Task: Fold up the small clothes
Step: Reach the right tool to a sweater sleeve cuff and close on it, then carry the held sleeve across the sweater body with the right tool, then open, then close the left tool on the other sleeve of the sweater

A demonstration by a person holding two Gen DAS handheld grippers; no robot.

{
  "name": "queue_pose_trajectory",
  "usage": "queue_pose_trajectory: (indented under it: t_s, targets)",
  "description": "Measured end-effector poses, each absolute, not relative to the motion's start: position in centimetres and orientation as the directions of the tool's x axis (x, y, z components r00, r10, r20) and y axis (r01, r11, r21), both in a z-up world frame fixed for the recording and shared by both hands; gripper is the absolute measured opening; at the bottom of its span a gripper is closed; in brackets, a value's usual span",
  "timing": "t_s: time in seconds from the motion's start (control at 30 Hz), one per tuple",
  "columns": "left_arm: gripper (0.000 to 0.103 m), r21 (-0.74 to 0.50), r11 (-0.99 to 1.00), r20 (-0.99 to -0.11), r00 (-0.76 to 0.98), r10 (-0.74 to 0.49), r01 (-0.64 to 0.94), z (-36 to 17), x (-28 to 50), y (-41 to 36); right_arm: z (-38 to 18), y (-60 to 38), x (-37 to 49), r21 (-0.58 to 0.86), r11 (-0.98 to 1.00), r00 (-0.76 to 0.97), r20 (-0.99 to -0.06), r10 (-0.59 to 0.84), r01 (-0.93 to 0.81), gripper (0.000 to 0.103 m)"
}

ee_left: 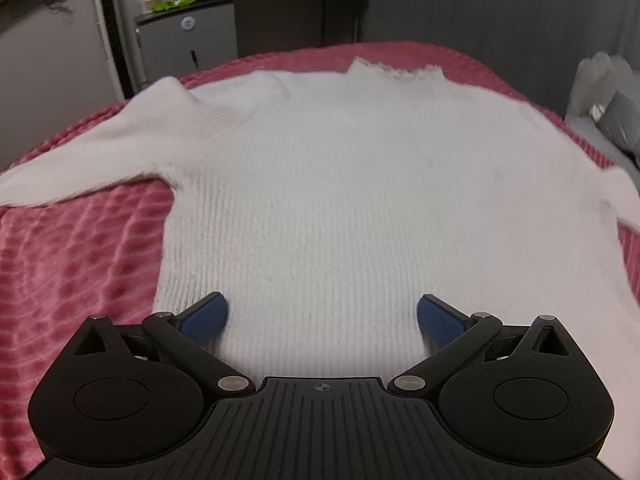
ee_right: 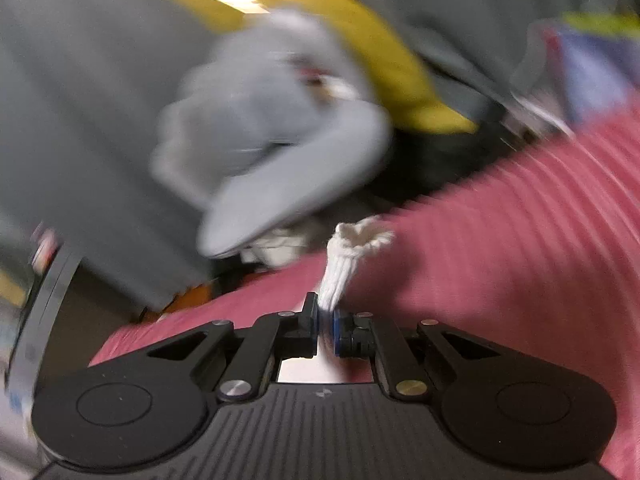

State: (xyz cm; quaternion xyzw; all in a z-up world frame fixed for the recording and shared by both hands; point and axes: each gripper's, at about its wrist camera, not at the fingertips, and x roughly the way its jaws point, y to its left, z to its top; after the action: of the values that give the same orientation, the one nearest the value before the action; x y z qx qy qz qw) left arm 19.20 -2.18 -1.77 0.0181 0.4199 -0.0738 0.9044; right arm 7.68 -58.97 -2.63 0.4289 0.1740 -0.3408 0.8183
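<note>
Your left gripper (ee_left: 322, 320) hangs wide open over the hem of the white knit sweater (ee_left: 340, 184), spread flat on the pink blanket (ee_left: 80, 248). Your right gripper (ee_right: 325, 322) is clamped on a sweater cuff (ee_right: 348, 256); view blurred.

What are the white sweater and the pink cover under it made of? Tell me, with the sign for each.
White sweater: soft knit, likely wool or acrylic; fine vertical ribs, fuzzy matte surface. Pink cover: plush, fleece-like fabric, probably synthetic; raised ridges with a slight sheen. Exact fibres cannot be told.
</note>
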Motion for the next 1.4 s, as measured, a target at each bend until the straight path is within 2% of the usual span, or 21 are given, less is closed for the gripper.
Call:
queue_pose_trajectory:
  t_s: [0.1,0.2,0.27,0.3,0.33,0.37,0.47,0.6,0.63,0.7,0.87,0.93,0.97,1.0,1.03,1.13,1.27,1.4]
  targets:
    - [0.103,-0.063,0.988,-0.748,0.649,-0.142,0.144,-0.1,19.7,-2.4,1.9,-52.9,10.8,0.537,0.634,0.823,-0.465,-0.327,0.556,0.006]
    - [0.103,-0.087,0.976,-0.693,0.692,-0.202,0.197,2.4,20.2,-3.2,5.7,-44.3,13.3,0.491,0.821,0.927,-0.356,-0.117,0.292,0.006]
    - [0.103,-0.148,0.959,-0.66,0.698,-0.278,0.242,3.9,20.8,-3.8,6.6,-39.1,14.6,0.481,0.865,0.941,-0.338,0.033,0.142,0.01]
    - [0.103,-0.196,0.945,-0.646,0.69,-0.326,0.263,4.7,21.3,-4.1,6.5,-36.8,15.2,0.487,0.869,0.929,-0.356,0.105,0.089,0.015]
    - [0.103,-0.237,0.932,-0.634,0.683,-0.363,0.274,5.1,21.5,-4.1,6.1,-35.2,15.5,0.501,0.862,0.914,-0.379,0.143,0.073,0.03]
    - [0.103,-0.291,0.912,-0.619,0.669,-0.411,0.29,5.4,21.9,-4.2,5.3,-33.9,15.2,0.521,0.85,0.908,-0.39,0.156,0.078,0.034]
    - [0.103,-0.394,0.867,-0.607,0.622,-0.495,0.305,5.0,23.1,-4.8,3.1,-32.0,13.6,0.517,0.839,0.882,-0.459,0.105,0.169,0.034]
    - [0.101,-0.482,0.827,-0.637,0.533,-0.557,0.288,2.1,24.3,-7.2,0.7,-31.9,10.0,0.515,0.806,0.837,-0.546,0.043,0.294,0.034]
    - [0.099,-0.511,0.812,-0.641,0.504,-0.579,0.282,1.2,24.6,-7.9,0.5,-32.2,9.0,0.52,0.794,0.83,-0.557,0.038,0.313,0.034]
    - [0.083,-0.544,0.791,-0.653,0.451,-0.609,0.28,-0.4,24.8,-9.3,-0.1,-33.2,7.5,0.555,0.761,0.832,-0.554,0.037,0.335,0.034]
    - [0.077,-0.52,0.808,-0.711,0.383,-0.589,0.278,-3.4,25.3,-11.9,-1.8,-33.7,6.5,0.579,0.752,0.856,-0.515,0.037,0.316,0.037]
    - [0.061,-0.54,0.801,-0.705,0.382,-0.598,0.258,-4.0,25.6,-12.2,-2.5,-33.9,6.9,0.598,0.735,0.853,-0.52,0.055,0.318,0.037]
    - [0.04,-0.546,0.802,-0.704,0.384,-0.597,0.244,-4.2,25.8,-12.4,-3.0,-33.9,7.0,0.602,0.734,0.848,-0.525,0.066,0.316,0.037]
    - [0.015,-0.551,0.801,-0.704,0.384,-0.597,0.235,-4.3,25.8,-12.5,-3.2,-33.9,7.3,0.599,0.736,0.844,-0.531,0.072,0.314,0.037]
    - [0.008,-0.555,0.798,-0.704,0.379,-0.601,0.236,-4.3,25.9,-12.3,-3.5,-33.8,7.5,0.595,0.741,0.841,-0.536,0.075,0.312,0.037]
    - [0.01,-0.51,0.813,-0.701,0.412,-0.582,0.281,-3.0,25.7,-12.2,-3.7,-33.6,7.9,0.576,0.755,0.836,-0.545,0.069,0.313,0.037]
    - [0.01,-0.389,0.842,-0.669,0.514,-0.536,0.373,0.4,25.9,-11.8,-3.7,-33.9,7.9,0.561,0.762,0.835,-0.548,0.048,0.324,0.037]
    - [0.01,-0.262,0.91,-0.639,0.649,-0.413,0.322,3.6,27.7,-9.1,-4.0,-33.9,7.8,0.558,0.761,0.831,-0.554,0.044,0.332,0.037]
